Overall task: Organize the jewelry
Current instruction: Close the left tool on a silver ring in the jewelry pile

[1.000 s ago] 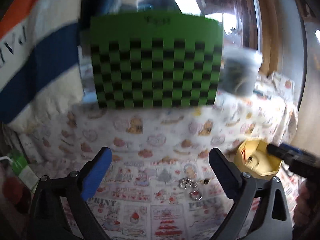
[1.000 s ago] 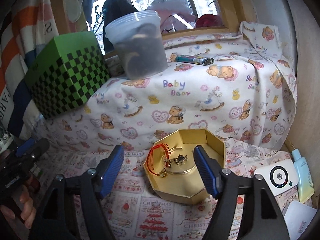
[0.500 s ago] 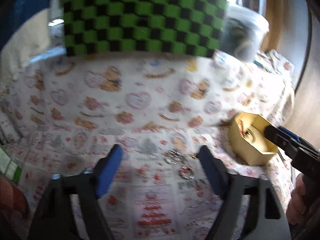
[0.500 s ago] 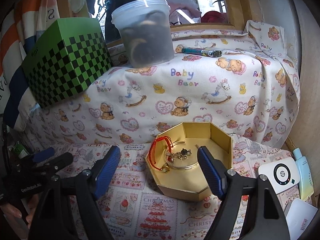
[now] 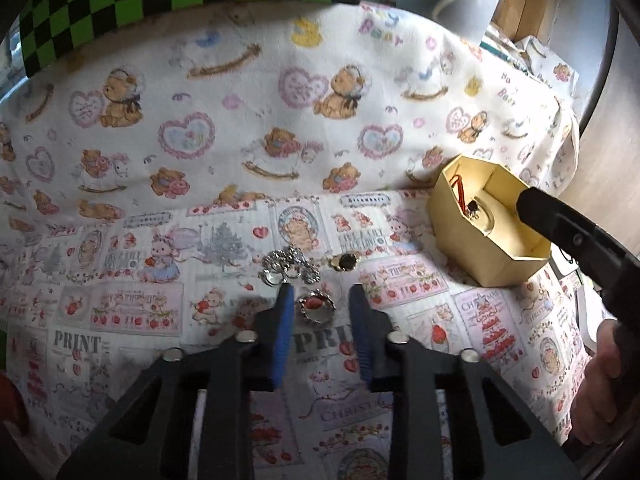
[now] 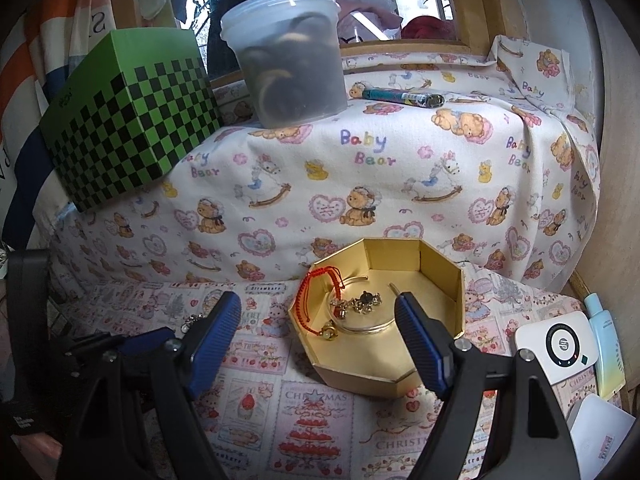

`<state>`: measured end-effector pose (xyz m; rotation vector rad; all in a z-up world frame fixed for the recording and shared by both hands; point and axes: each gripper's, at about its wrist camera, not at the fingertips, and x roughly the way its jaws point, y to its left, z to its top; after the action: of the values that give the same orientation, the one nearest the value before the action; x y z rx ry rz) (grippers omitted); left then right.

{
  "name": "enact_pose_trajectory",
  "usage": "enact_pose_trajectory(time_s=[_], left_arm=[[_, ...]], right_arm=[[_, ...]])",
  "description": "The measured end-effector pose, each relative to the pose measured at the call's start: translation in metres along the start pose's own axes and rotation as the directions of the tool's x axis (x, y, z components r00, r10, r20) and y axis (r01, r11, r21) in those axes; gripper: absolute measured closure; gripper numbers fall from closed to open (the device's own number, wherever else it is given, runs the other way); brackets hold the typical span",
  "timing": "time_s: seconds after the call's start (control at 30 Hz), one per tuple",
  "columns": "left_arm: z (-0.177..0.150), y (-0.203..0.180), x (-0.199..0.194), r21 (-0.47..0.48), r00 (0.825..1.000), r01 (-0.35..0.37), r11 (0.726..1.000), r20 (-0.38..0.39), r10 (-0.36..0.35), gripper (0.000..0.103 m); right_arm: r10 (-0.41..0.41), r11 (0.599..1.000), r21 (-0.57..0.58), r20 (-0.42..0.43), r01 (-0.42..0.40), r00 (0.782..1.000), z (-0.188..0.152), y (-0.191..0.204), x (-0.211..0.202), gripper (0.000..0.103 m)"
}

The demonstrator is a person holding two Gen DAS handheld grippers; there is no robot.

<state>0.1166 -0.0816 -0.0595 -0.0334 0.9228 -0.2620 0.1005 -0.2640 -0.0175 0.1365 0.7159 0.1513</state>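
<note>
while the left gripper, jaws just closing, brackets a ring untouched, only the right view shows the right gripper gaping at the gold box.

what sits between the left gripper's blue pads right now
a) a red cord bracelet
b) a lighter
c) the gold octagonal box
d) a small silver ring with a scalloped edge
d: in the left wrist view the small silver ring lies on the printed cloth in the gap of the left gripper, whose jaws have just been closing without yet pressing on it.
</note>
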Motion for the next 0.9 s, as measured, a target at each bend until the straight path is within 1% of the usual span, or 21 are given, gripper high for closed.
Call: enact_pose_trajectory(time_s=[0.03, 0.17, 0.27, 0.37, 0.53, 0.57, 0.67, 0.8, 0.83, 0.9], left_arm=[[0.001, -0.003, 0.003, 0.003, 1.0, 0.013, 1.0, -0.006, -0.013, 0.079], [0.003, -0.005, 0.01, 0.006, 1.0, 0.006, 1.0, -0.021, -0.006, 0.079], [0.003, -0.008, 0.017, 0.011, 0.999, 0.001, 1.0, -0.041, -0.001, 0.079], [0.001, -0.012, 0.017, 0.013, 0.999, -0.044, 0.999, -0.024, 0.044, 0.079], [0.0, -0.014, 0.019, 0.018, 0.999, -0.047, 0.999, -0.027, 0.047, 0.079], [0.001, -0.014, 0.019, 0.016, 0.998, -0.047, 0.999, -0.028, 0.047, 0.082], [0.002, -0.011, 0.021, 0.004, 0.999, -0.033, 0.999, -0.027, 0.033, 0.083], [0.002, 0.003, 0.001, -0.012, 1.0, -0.024, 1.0, 0.016, 0.024, 0.083], [0.004, 0.005, -0.007, -0.009, 0.999, -0.025, 1.0, 0.034, 0.026, 0.083], [0.008, 0.011, -0.026, -0.017, 0.995, -0.038, 0.999, 0.096, 0.039, 0.083]], right_arm=[[-0.006, 1.0, 0.008, -0.013, 0.006, 1.0, 0.0, 0.0, 0.001, 0.025], [-0.021, 1.0, -0.008, -0.014, 0.021, 1.0, -0.001, 0.002, 0.002, 0.025], [-0.012, 1.0, -0.008, -0.014, 0.012, 1.0, -0.002, 0.004, 0.002, 0.025], [-0.028, 0.999, -0.031, 0.004, 0.028, 1.0, -0.002, 0.007, -0.001, 0.025], [-0.023, 0.999, -0.032, 0.001, 0.023, 1.0, -0.003, 0.006, 0.0, 0.025], [-0.024, 0.999, -0.033, 0.0, 0.024, 1.0, -0.003, 0.005, 0.001, 0.025], [-0.029, 0.999, -0.027, -0.002, 0.029, 1.0, -0.003, 0.003, 0.001, 0.025], [-0.027, 0.999, -0.025, 0.004, 0.027, 1.0, -0.003, 0.002, -0.001, 0.025], [-0.026, 0.999, -0.027, 0.006, 0.026, 1.0, -0.003, 0.002, -0.002, 0.025], [-0.018, 0.999, -0.031, 0.012, 0.018, 1.0, -0.002, 0.005, -0.006, 0.025]])
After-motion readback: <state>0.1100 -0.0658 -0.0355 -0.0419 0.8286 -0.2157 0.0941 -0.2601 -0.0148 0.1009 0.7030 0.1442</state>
